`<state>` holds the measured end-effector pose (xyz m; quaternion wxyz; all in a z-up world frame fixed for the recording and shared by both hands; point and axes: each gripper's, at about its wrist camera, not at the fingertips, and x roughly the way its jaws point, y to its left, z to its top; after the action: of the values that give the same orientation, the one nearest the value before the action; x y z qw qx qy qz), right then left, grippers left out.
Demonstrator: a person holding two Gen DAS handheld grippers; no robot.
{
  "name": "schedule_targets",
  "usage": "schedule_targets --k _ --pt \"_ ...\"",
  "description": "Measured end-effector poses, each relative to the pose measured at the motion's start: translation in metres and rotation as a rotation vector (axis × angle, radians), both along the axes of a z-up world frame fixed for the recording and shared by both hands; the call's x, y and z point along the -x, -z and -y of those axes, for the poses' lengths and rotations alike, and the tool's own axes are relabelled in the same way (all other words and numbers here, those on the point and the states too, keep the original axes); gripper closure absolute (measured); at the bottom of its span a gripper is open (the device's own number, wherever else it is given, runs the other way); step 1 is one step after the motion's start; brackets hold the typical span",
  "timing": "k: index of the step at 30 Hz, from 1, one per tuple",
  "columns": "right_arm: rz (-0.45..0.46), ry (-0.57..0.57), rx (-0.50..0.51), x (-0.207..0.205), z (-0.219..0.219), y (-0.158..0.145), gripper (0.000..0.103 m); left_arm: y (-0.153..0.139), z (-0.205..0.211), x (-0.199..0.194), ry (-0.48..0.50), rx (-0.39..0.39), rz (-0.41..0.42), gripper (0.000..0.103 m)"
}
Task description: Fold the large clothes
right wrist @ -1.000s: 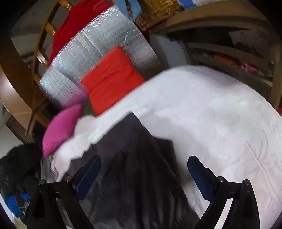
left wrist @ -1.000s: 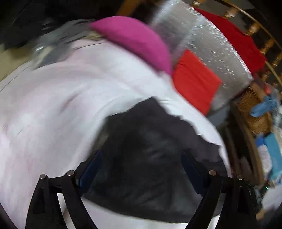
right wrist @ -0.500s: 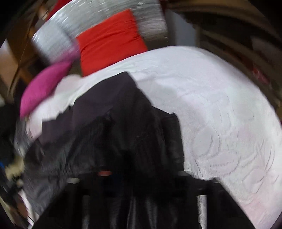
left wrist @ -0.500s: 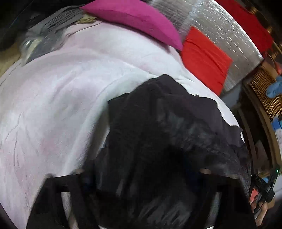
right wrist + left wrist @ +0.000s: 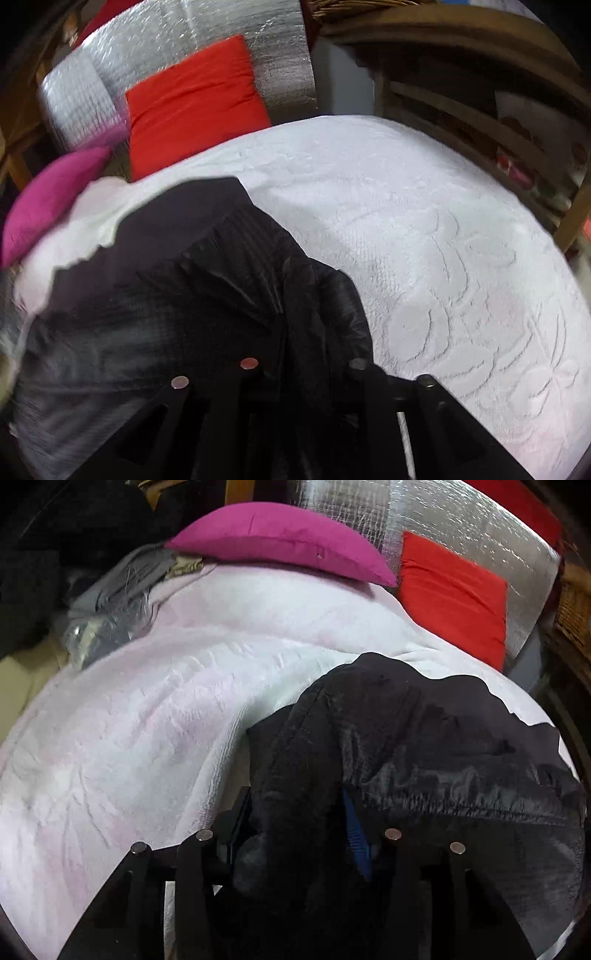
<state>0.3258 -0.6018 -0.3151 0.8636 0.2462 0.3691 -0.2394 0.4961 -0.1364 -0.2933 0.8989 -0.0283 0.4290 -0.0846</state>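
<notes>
A large black garment (image 5: pixel 424 746) lies on a pale pink-white bedspread (image 5: pixel 147 720). My left gripper (image 5: pixel 295 834) is shut on a bunched edge of it; the cloth drapes over the fingers and one blue pad (image 5: pixel 354 834) shows. In the right wrist view the same black garment (image 5: pixel 192 280) spreads to the left, and my right gripper (image 5: pixel 303 354) is shut on a fold of it, its fingers mostly hidden by cloth. The bedspread (image 5: pixel 443 258) fills the right side.
A magenta pillow (image 5: pixel 288 542) and a red cushion (image 5: pixel 454 594) lean on a silver quilted panel (image 5: pixel 461 528) at the head of the bed. Grey clothes (image 5: pixel 122 590) lie at the far left. Wooden shelving (image 5: pixel 480 92) stands to the right.
Both grippers were open above the black garment a second ago. They have come down and closed on its near edge, and the cloth is now gathered up over the fingers.
</notes>
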Motion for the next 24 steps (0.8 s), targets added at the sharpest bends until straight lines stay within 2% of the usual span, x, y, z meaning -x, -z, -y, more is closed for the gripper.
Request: schedule_targets --k 1,3,4,5,6,9,13,16,18,20,24 --pt "0.022 0.006 -0.058 0.006 0.004 -0.005 0.081 -0.004 -0.004 0.003 0.002 0.01 -0.007 0.053" --pt "0.049 0.012 -0.112 0.016 0.01 -0.012 0.07 -0.01 -0.009 0.004 -0.002 0.032 -0.022 0.053" --pt "0.066 0.014 -0.12 0.019 0.012 -0.017 0.053 -0.013 -0.011 0.005 -0.007 0.039 -0.026 0.053" --pt "0.1 0.019 -0.119 0.027 0.012 -0.025 0.023 -0.017 -0.013 0.007 -0.006 0.045 -0.024 0.053" --pt "0.137 0.022 -0.108 0.03 0.008 -0.033 0.014 -0.021 -0.015 0.01 -0.004 0.047 -0.018 0.051" --pt "0.212 -0.003 -0.067 0.043 0.003 -0.054 0.013 -0.034 -0.013 0.019 0.003 0.054 0.006 0.035" --pt "0.194 -0.038 -0.141 0.041 0.013 -0.051 0.013 -0.048 -0.023 0.028 0.005 0.072 0.032 0.024" --pt "0.2 -0.047 -0.17 0.042 0.019 -0.046 0.014 -0.047 -0.029 0.029 -0.001 0.074 0.028 0.023" --pt "0.198 -0.059 -0.123 0.039 0.013 -0.049 0.022 -0.042 -0.026 0.029 0.003 0.044 0.018 0.023" --pt "0.194 -0.08 -0.076 0.034 0.007 -0.053 0.038 -0.033 -0.019 0.026 -0.003 -0.018 0.001 0.023" --pt "0.183 -0.112 -0.061 0.023 -0.004 -0.051 0.038 -0.015 -0.004 0.021 0.015 -0.112 -0.04 0.023"
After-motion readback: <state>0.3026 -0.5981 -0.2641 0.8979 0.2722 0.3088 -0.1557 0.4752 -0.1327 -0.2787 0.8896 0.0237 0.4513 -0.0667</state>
